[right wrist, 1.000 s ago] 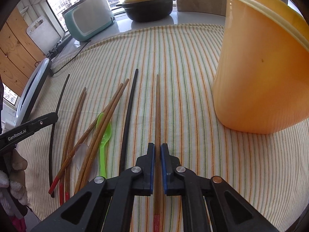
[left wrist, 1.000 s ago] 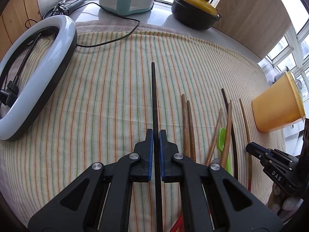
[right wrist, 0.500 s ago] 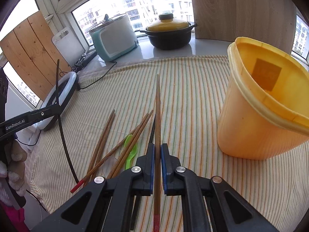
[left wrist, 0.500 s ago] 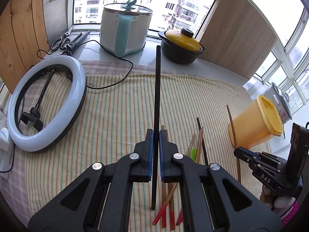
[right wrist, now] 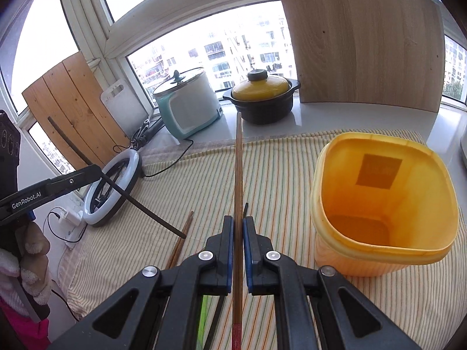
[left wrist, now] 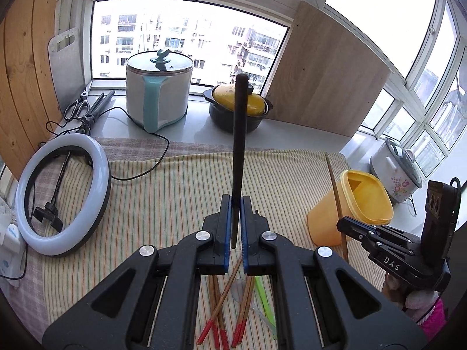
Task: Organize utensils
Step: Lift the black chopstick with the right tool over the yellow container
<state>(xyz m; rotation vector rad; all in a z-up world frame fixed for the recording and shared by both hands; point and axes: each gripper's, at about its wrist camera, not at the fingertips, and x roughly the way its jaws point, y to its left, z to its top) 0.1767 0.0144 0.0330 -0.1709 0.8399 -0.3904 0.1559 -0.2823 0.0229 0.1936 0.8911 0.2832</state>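
Black chopstick [left wrist: 238, 157] is clamped in the left gripper [left wrist: 235, 227]; the right gripper [right wrist: 238, 242] clamps a wooden chopstick [right wrist: 238, 175] near the tub [right wrist: 385, 204].

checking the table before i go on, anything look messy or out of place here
Yes. Red-tipped wooden chopsticks lie crossed in a loose heap on the striped cloth with a green spoon, while the yellow container stands empty. Each claw, left and right, grips one chopstick.
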